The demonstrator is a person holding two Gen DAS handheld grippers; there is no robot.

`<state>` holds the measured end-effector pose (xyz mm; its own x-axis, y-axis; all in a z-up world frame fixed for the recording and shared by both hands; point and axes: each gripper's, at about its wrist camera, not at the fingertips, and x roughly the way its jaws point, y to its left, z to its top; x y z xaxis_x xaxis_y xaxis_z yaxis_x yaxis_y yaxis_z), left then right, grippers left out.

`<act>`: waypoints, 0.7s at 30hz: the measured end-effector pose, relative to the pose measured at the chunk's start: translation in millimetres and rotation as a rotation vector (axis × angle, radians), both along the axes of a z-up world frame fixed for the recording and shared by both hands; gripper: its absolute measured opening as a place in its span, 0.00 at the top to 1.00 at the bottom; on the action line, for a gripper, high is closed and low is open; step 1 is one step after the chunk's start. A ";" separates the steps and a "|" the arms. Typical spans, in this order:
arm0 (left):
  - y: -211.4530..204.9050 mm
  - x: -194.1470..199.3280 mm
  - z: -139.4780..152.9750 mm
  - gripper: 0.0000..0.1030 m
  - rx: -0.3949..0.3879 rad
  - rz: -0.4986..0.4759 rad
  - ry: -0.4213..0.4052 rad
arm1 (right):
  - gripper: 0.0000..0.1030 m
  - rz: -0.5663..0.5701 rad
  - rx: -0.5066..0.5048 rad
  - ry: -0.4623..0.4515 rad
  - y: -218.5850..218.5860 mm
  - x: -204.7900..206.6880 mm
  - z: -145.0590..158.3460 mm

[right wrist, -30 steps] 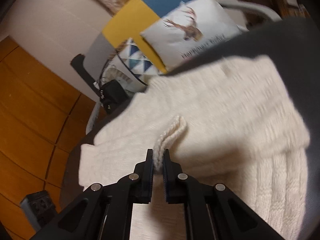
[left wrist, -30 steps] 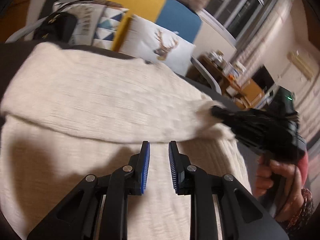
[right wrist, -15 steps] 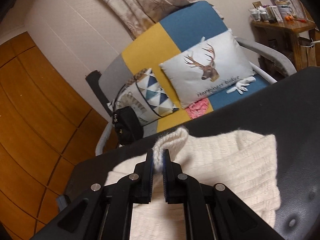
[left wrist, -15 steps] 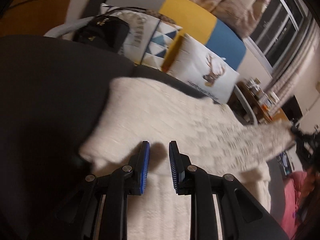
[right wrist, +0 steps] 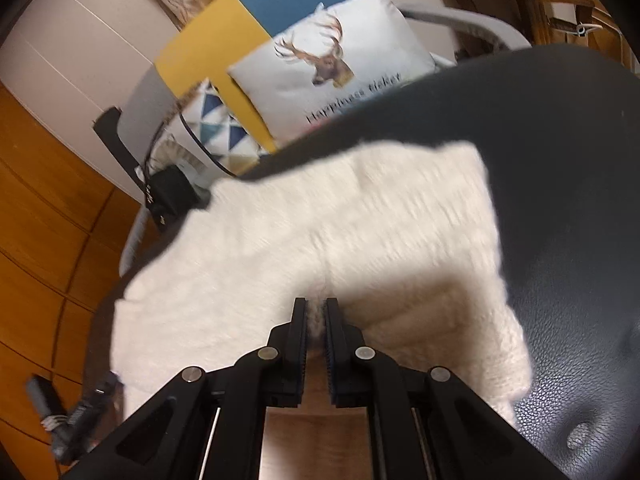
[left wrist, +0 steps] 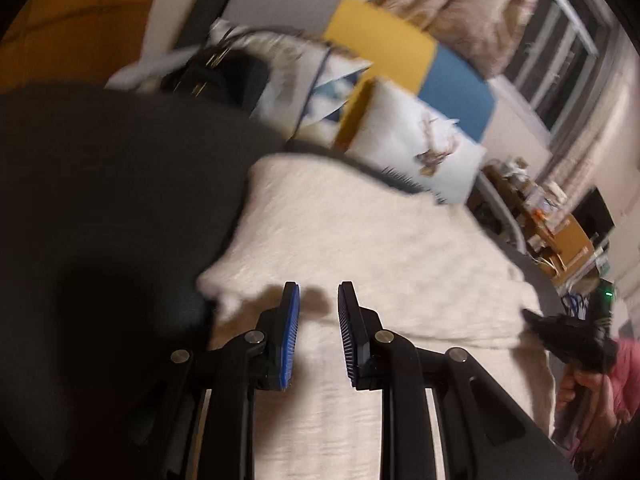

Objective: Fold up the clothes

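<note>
Cream fuzzy knitted sweater lay folded over on the dark leather worktop, right gripper jaws clenched on its edge, left gripper jaws released.

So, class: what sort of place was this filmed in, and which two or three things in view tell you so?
Most likely a living room at home. A patchwork armchair holds a deer cushion, curtains hang by a window, and a cream sweater lies on a dark surface.

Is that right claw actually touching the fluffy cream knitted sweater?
Touching. In the right wrist view, the right claw is shut on a pinch of the fluffy cream knitted sweater, with fabric squeezed between its two blue pads.
</note>
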<state>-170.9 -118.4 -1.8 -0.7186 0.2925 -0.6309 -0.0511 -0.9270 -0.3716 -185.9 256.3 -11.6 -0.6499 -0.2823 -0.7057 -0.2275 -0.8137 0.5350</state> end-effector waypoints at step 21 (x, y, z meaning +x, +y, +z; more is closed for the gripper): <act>15.5 -57.3 8.5 0.78 -0.051 0.084 0.073 | 0.95 -0.074 0.004 0.055 26.3 25.4 24.6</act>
